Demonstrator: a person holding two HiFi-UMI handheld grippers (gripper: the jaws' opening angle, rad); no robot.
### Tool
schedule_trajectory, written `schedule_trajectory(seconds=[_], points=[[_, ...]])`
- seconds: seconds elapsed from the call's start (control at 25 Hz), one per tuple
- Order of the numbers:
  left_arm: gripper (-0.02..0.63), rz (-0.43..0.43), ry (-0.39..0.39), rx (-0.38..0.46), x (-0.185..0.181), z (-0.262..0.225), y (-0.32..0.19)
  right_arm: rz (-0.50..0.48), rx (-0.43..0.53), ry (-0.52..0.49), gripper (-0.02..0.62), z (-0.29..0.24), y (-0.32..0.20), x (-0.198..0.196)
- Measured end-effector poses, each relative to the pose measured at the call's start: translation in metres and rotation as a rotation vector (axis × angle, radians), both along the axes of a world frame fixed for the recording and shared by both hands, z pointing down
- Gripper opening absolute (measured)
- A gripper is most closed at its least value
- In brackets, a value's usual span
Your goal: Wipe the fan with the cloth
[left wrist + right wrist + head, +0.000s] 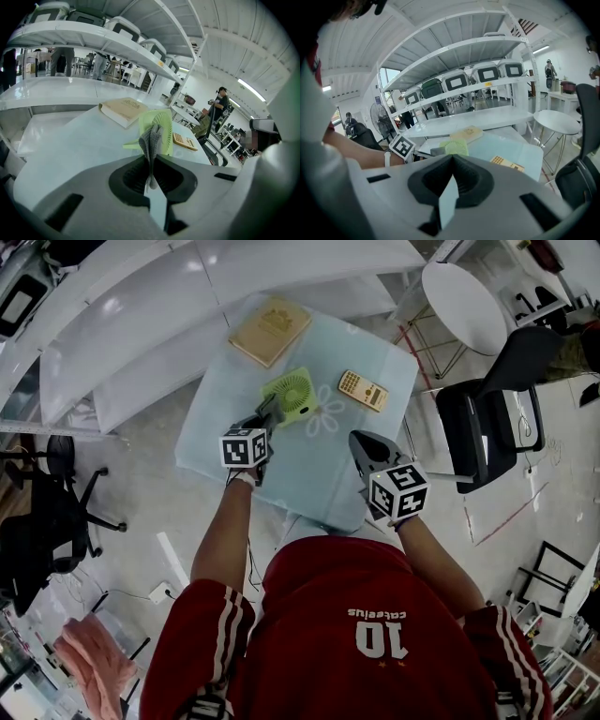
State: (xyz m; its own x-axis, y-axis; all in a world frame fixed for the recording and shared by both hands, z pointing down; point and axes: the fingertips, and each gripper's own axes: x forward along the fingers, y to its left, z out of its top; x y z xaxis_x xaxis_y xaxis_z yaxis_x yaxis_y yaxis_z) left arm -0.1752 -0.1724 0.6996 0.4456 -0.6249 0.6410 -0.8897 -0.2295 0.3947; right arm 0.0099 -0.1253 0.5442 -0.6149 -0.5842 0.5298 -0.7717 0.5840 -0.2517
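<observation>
Left tongs [151, 159] grasp the cloth [151, 139] close by the fan [291, 395], which stands mid-worktop [309, 470]. Right tongs [451, 161] are clenched on nothing. Stroke the grille lightly with the cloth's free fold; a hard push would likely tip the fan.

A pale glass tabletop [309, 474] carries everything. Just ahead of the left tongs [265, 418], which pinch a grey folded cloth [151, 143], stands a small green square fan [291, 396]. Beyond the fan lies a tan hardcover book [270, 330]. A flat tan calculator [363, 389] lies right of the fan, ahead of the right tongs [364, 444].
</observation>
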Motion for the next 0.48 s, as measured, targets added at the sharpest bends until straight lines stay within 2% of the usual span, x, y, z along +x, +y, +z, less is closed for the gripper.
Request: schedule_trajectory(seconds=[0.48], points=[[0.028, -0.008, -0.002, -0.001, -0.0084, -0.0007, 0.008, 0.001, 0.005, 0.001, 0.003, 0.0001, 0.005, -0.0041]])
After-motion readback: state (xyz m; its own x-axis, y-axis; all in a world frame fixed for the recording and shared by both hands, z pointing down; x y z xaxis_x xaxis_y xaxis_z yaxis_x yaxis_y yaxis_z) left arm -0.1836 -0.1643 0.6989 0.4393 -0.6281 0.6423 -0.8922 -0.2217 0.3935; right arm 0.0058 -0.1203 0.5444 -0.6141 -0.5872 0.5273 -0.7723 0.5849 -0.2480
